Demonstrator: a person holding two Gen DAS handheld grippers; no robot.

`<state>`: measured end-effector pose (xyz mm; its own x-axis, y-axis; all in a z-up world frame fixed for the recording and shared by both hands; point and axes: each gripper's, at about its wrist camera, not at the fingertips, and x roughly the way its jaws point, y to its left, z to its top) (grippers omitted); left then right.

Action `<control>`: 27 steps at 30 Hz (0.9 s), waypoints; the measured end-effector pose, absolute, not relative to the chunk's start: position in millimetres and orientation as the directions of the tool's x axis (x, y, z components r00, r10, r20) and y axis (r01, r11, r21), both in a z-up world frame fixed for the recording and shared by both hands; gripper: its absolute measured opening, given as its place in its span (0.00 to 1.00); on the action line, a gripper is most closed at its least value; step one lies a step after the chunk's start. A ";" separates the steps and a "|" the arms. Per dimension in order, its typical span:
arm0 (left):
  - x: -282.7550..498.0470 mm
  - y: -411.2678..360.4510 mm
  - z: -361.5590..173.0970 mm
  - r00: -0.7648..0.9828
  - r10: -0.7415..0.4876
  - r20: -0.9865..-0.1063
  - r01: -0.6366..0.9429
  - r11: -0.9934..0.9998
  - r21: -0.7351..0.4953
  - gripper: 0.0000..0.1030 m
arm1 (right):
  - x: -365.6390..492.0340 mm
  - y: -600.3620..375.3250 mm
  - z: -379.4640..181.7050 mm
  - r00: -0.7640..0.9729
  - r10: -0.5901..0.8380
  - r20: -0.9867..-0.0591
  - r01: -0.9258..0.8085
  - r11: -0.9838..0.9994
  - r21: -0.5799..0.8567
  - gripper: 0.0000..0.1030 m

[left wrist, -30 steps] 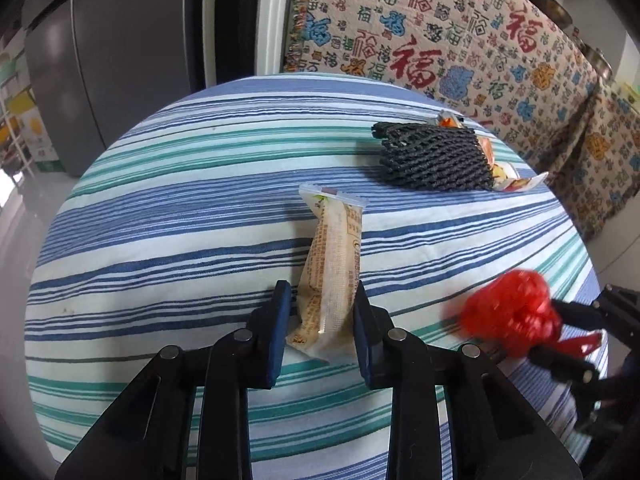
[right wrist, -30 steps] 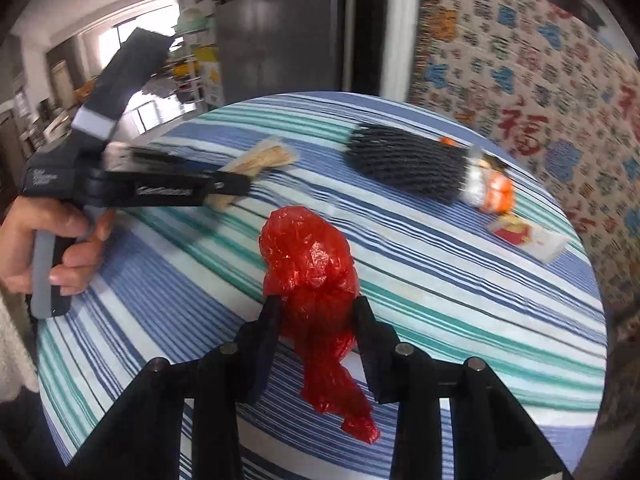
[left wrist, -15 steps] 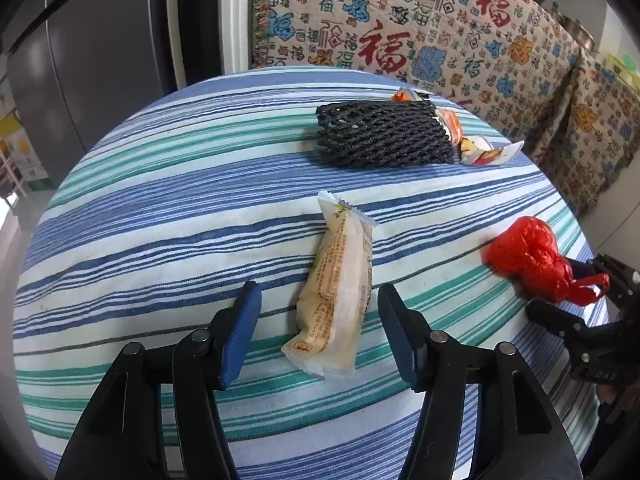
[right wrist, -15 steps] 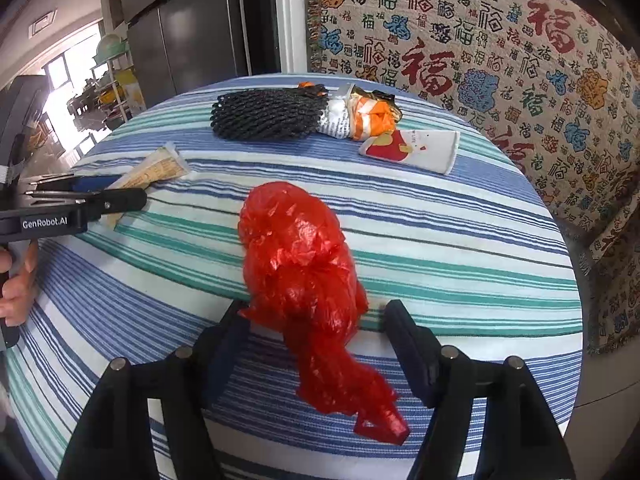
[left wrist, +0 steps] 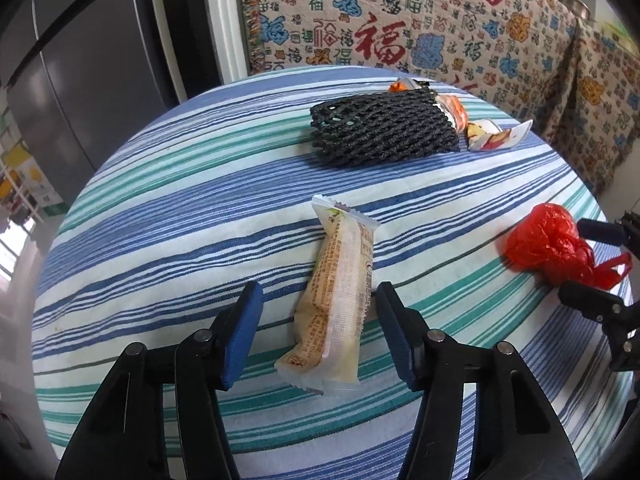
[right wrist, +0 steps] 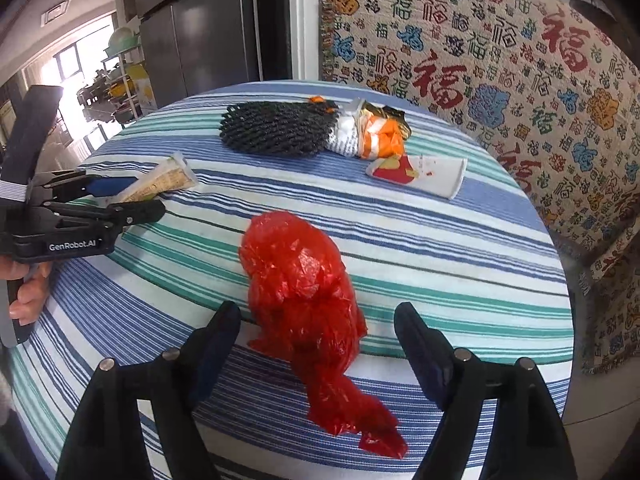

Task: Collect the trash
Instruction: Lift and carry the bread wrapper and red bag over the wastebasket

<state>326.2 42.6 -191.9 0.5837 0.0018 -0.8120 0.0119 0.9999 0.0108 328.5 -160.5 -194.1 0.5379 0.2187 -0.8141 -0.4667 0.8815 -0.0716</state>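
Observation:
A beige snack wrapper (left wrist: 340, 292) lies on the striped tablecloth (left wrist: 180, 220). My left gripper (left wrist: 319, 290) straddles its near end; the jaws are closing but the pads stand clear of it. A crumpled red plastic bag (right wrist: 296, 280) rests on the cloth between the pads of my right gripper (right wrist: 318, 310), whose jaws are opening and do not touch it. In the right wrist view the left gripper (right wrist: 148, 196) is at the left, around the wrapper (right wrist: 164, 180). The left wrist view has the red bag (left wrist: 548, 248) and right gripper (left wrist: 574, 259) at its right edge.
At the far side of the round table lie a black foam net (right wrist: 276, 128), an orange and white wrapper (right wrist: 376, 136) and a flattened red and white paper cup (right wrist: 420, 172). A patterned cloth (left wrist: 440, 20) hangs behind; a grey fridge (left wrist: 80, 60) stands at the left. A hand (right wrist: 28, 292) holds the left gripper.
Both grippers let go: the left released the snack wrapper and the right released the red bag, both now lying on the cloth. Both views swung round toward the patterned cloth.

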 end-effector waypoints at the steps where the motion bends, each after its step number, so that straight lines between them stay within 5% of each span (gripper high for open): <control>1: 323.7 43.3 -191.5 0.585 -0.001 -0.811 0.014 1.000 0.009 0.50 | 327.5 -159.6 -191.3 0.541 0.231 -0.808 -0.475 0.877 -0.067 0.79; 4: 322.4 42.7 -189.9 0.584 -0.020 -0.811 0.028 1.000 -0.004 0.30 | 329.4 -156.5 -191.6 0.510 0.258 -0.821 -0.497 0.867 -0.037 0.67; 5: 321.0 42.7 -189.5 0.584 -0.026 -0.811 0.033 0.999 -0.008 0.28 | 332.0 -155.5 -195.0 0.483 0.254 -0.838 -0.503 0.864 -0.028 0.43; 27: 273.5 -21.0 -131.4 0.667 -0.202 -0.717 0.184 0.977 -0.104 0.24 | 286.7 -254.1 -147.8 0.565 0.247 -0.788 -0.307 0.948 0.076 0.42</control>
